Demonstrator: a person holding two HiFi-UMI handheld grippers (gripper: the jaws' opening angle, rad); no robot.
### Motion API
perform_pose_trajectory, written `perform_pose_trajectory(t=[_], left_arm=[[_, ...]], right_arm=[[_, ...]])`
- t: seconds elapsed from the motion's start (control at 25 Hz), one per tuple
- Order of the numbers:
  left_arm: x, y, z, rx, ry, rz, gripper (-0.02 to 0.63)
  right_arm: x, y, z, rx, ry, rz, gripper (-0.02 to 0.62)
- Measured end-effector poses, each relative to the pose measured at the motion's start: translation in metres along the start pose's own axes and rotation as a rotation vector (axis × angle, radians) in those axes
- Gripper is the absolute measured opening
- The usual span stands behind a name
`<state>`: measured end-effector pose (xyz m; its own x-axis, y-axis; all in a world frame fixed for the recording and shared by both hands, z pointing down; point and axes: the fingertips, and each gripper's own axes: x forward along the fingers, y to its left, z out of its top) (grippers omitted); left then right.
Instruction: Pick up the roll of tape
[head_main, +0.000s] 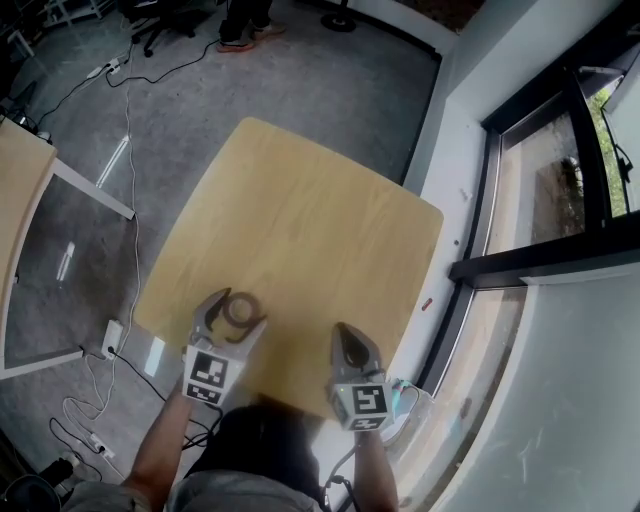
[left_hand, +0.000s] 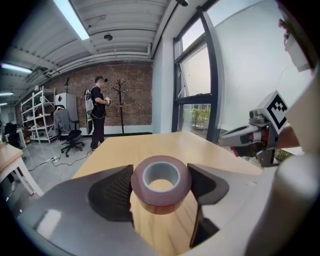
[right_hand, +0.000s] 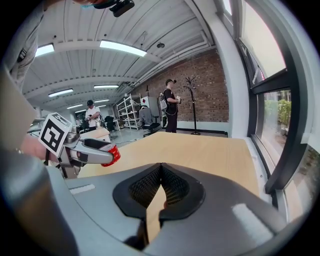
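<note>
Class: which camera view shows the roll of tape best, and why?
The left gripper view: the roll of tape fills the centre, core and side clear. The head view shows a small dark ring; the right gripper view only a red edge.

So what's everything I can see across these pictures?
roll of tape: one, reddish-brown, gripped in the left tool
table: one, light wood, under both tools
second table: one, light wood, head view's left edge
cables: several, black and white, on the grey floor left of the table
bystander in black: one, black clothes, near the brick wall
bystander in white: one, white shirt, left of the shelves
office chair: one, dark, left of the table's far end
coat stand: one, dark, against the brick wall
left tool: one, grey, shut on the tape
right tool: one, grey, shut and empty, over the table's near edge
</note>
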<state>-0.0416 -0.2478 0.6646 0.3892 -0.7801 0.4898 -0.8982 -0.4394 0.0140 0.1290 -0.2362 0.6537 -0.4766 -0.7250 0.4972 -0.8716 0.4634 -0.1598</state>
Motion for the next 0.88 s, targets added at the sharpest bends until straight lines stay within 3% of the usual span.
perform_pose_trajectory(t=[0.88], left_arm=[[-0.098, -0.006, 0.081, 0.025, -0.089, 0.023, 0.339]], right_arm=[[-0.063, 0.044, 0.058, -0.008, -0.06, -0.005, 0.012]])
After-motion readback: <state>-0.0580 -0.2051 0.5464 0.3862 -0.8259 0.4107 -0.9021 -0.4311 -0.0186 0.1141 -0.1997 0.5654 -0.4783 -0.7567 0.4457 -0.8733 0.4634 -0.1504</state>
